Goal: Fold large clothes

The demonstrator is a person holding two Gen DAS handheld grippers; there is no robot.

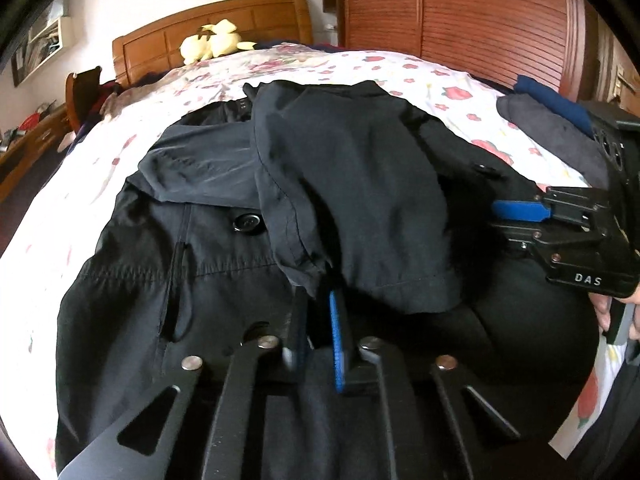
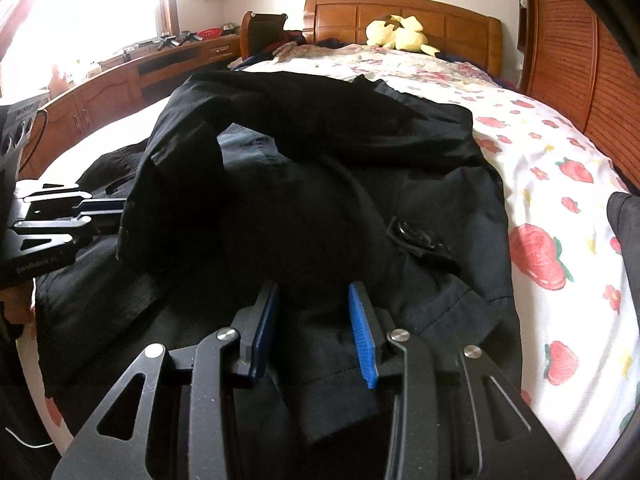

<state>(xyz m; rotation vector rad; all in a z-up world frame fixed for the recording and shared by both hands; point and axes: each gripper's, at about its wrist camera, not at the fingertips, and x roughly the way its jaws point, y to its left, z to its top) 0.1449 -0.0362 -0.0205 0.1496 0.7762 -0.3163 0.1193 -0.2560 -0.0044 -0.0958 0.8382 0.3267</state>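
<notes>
Coat lay spread on the bed, sleeve folded across the chest toward 12 o'clock. Our left claw was clamped on the sleeve cuff to carry the fold; our right claw hovered apart at 6 o'clock, empty.
</notes>
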